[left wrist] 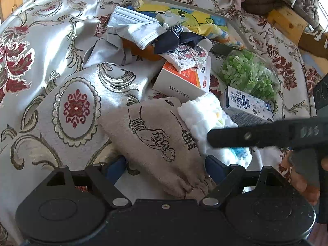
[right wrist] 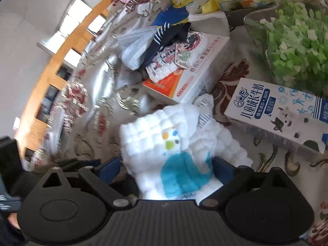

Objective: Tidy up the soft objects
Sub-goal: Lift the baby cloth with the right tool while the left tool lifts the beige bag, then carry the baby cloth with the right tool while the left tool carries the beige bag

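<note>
A beige drawstring pouch [left wrist: 157, 141] with a printed hand drawing lies between the blue pads of my left gripper [left wrist: 166, 166]; the jaws stand apart on either side of it. A white quilted cloth with a blue print [right wrist: 174, 149] lies between the pads of my right gripper [right wrist: 166, 168], whose jaws also stand apart. The same cloth [left wrist: 203, 114] shows beside the pouch in the left wrist view, with the right gripper's black body [left wrist: 256, 135] over it. A face mask [left wrist: 135, 28] and a dark striped sock [left wrist: 176, 37] lie on the pile behind.
A white and orange box [left wrist: 184, 80], a milk carton [right wrist: 283, 110], a clear bag of green foam bits [right wrist: 295, 41] and a yellow cartoon cloth [left wrist: 194, 18] lie on the floral satin tablecloth [left wrist: 41, 61]. Wooden furniture [right wrist: 47, 82] stands beyond.
</note>
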The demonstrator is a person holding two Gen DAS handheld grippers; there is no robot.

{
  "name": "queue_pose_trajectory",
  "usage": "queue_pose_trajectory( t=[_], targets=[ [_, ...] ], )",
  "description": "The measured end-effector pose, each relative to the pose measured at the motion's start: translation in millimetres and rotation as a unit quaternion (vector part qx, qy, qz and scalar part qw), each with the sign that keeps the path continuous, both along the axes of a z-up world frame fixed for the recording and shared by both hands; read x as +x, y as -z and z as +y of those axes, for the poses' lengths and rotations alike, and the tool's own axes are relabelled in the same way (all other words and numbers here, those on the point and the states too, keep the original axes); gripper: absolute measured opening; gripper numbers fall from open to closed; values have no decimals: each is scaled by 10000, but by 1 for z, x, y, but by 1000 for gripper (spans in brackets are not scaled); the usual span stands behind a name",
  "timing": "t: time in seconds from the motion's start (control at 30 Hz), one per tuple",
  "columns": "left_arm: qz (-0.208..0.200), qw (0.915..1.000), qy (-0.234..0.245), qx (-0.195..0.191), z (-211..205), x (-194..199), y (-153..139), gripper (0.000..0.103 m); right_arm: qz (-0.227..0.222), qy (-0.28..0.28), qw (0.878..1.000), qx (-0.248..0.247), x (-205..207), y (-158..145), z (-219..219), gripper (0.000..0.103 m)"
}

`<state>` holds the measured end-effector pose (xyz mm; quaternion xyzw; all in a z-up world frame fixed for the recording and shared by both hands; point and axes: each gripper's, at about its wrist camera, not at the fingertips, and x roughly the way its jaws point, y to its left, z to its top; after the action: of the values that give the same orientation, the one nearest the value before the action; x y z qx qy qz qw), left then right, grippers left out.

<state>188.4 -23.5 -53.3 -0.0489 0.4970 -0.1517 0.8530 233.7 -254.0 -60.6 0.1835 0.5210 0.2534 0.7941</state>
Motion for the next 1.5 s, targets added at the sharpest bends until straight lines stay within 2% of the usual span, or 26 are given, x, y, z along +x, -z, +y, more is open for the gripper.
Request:
queue_pose_trajectory(
  t=[0.03,0.13,0.23,0.3,0.4,0.5,0.63,0.73,0.83,0.97,1.0,1.1,1.2,1.5],
  targets=[
    [-20,10000,32,38,-1,0,0,86,6,17,10000,-66,0,1,1,95],
    [-54,9999,95,131,-3,-1,1,86,44,115,9996,-246,0,4,3,81],
    [-54,9999,90,135,-4,-1,1,85,-48,184,9988,-446,-1,3,4,61],
    [-74,9998,64,149,-3,0,1,82,-90,272,9976,-633,-2,3,3,42],
    [-101,9998,53,156,-3,1,2,80,-169,428,9957,-810,-3,1,-2,31],
    [-146,9997,50,178,-3,0,0,74,-327,562,9921,-1070,-5,-4,-6,27],
    [-156,9994,-41,295,-1,0,0,62,-518,694,9860,-1426,-7,-9,-9,26],
    [-201,9988,-37,453,-2,-1,0,62,-500,657,9849,-1520,-7,-7,-6,27],
    [-275,9988,-42,392,-3,-2,-1,69,-430,628,9865,-1448,-6,-6,-5,32],
    [-377,9990,38,249,-11,2,1,85,-379,651,9875,-1388,-6,-6,-7,45],
    [-421,9985,92,343,-16,3,3,85,-366,659,9877,-1368,-6,-6,-7,45],
    [-604,9924,438,973,-35,4,13,85,-373,638,9877,-1376,-6,-6,-6,50],
    [-768,9847,691,1404,-44,0,18,83,-410,572,9874,-1416,-7,-7,-3,54],
    [-617,9923,134,1064,-23,3,8,58,-591,159,9847,-1631,-12,-8,9,73]
  ],
)
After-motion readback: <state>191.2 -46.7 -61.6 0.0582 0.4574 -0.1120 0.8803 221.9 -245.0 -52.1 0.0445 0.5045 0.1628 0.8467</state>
